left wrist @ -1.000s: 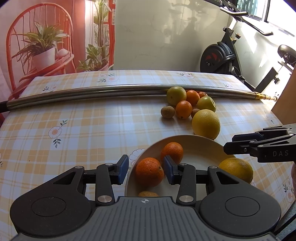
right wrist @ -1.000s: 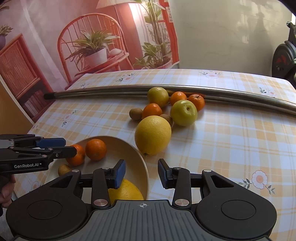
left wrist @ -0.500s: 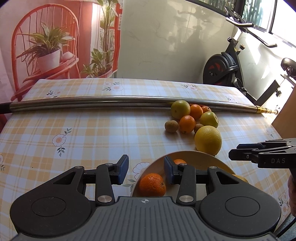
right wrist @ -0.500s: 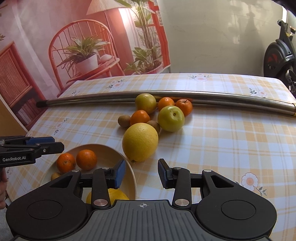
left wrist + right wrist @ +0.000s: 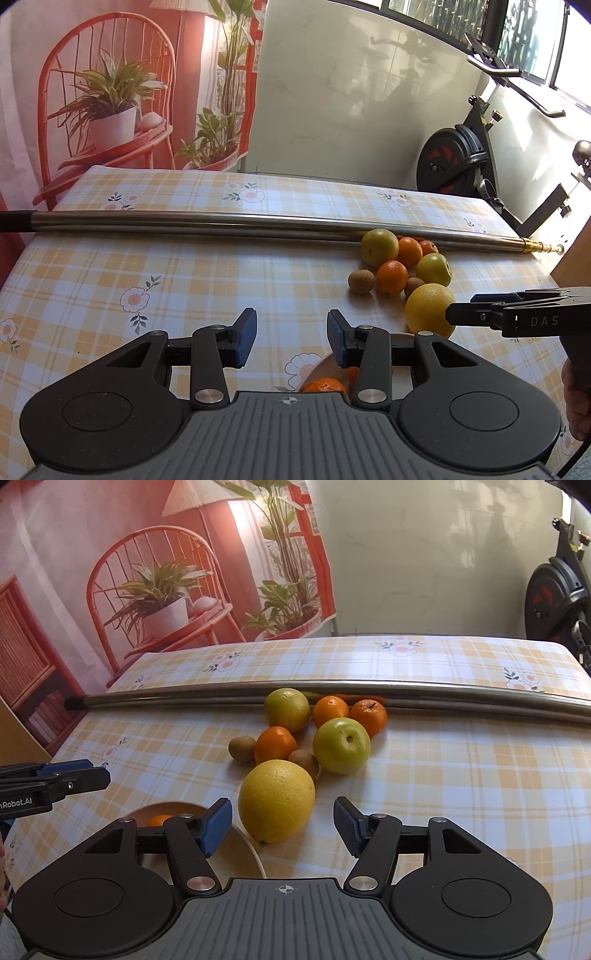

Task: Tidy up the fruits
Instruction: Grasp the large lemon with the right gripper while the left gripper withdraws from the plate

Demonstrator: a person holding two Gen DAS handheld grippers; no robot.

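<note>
A pile of fruit lies by a steel pole on the checked tablecloth: a big yellow citrus (image 5: 276, 800), a green apple (image 5: 341, 745), a yellow-green fruit (image 5: 287, 709), oranges (image 5: 276, 744) and brown kiwis (image 5: 242, 748). The citrus also shows in the left wrist view (image 5: 428, 309). A beige bowl (image 5: 243, 856) sits near me, with an orange (image 5: 325, 386) in it, mostly hidden. My right gripper (image 5: 282, 825) is open and empty, its fingers either side of the yellow citrus, just short of it. My left gripper (image 5: 291, 338) is open and empty above the bowl's left side.
The long steel pole (image 5: 221, 223) crosses the table behind the fruit. An exercise bike (image 5: 465, 162) stands beyond the far right corner. A photo backdrop with a red chair (image 5: 155, 602) hangs behind the table.
Both grippers have drawn back and up from the bowl. The left one has left the orange lying in the bowl. The right gripper has turned toward the yellow citrus and opened wider.
</note>
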